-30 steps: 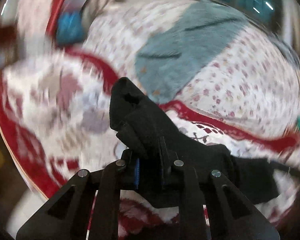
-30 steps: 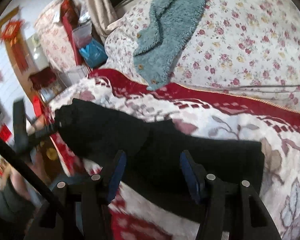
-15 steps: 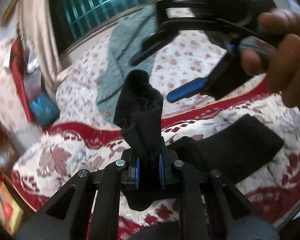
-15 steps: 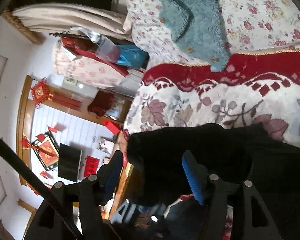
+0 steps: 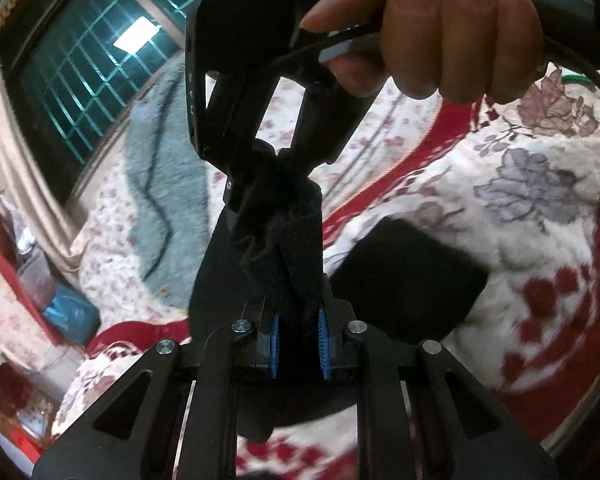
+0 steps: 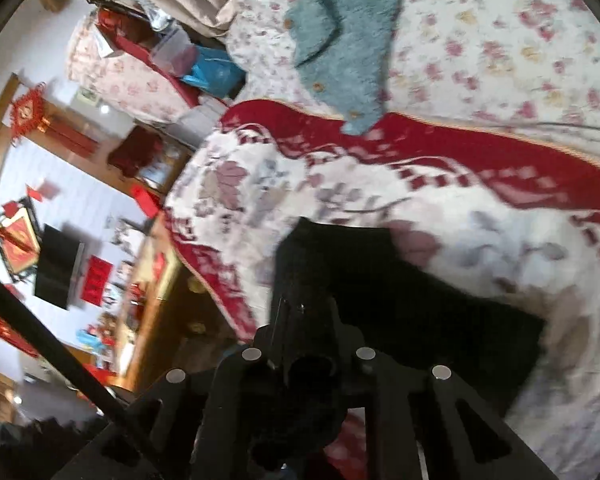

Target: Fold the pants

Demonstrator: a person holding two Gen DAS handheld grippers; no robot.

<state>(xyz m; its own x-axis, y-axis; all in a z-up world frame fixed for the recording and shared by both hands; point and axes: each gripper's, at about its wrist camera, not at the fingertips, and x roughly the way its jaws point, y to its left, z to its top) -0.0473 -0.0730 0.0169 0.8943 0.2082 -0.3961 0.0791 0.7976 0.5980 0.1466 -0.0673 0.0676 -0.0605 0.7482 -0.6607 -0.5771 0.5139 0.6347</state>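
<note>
Both grippers clamp the black pants — left gripper on a bunched edge, right gripper just closed on them.

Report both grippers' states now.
Left gripper: closed on the black pants.
Right gripper: jaws just closed, pinching the same pants' raised end.

Left gripper was clamped on black pants. Right gripper, gripped by a hand, had just closed on them.
</note>
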